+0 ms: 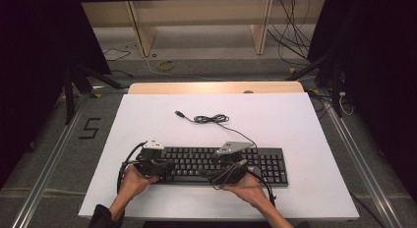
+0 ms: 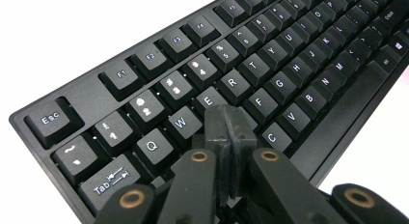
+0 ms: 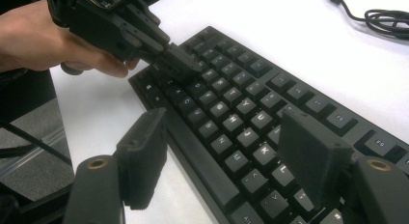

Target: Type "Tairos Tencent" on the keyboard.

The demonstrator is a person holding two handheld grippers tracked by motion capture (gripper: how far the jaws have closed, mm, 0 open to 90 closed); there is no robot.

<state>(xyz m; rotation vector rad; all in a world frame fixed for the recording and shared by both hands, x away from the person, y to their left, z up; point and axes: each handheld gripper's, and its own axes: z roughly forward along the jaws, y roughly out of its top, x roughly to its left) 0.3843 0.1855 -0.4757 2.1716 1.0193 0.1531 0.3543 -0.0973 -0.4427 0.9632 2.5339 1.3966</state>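
A black keyboard (image 1: 206,161) lies on the white board near its front edge. My left gripper (image 1: 166,165) is shut with nothing in it. Its joined tips (image 2: 226,119) rest over the keyboard's (image 2: 270,64) left letter keys, just below the E key. My right gripper (image 1: 217,168) stands open above the keyboard's (image 3: 251,89) middle, its jaws wide apart on either side of the K and L keys (image 3: 226,132), and nothing is between them. In the right gripper view a hand holds the left gripper (image 3: 185,64) at the keyboard's far end.
The keyboard's cable (image 1: 211,119) lies coiled behind it and ends in a USB plug (image 1: 180,113); it also shows in the right gripper view (image 3: 381,16). The white board (image 1: 305,125) rests on a wooden table (image 1: 216,87). Loose cables and shelf legs stand on the floor beyond.
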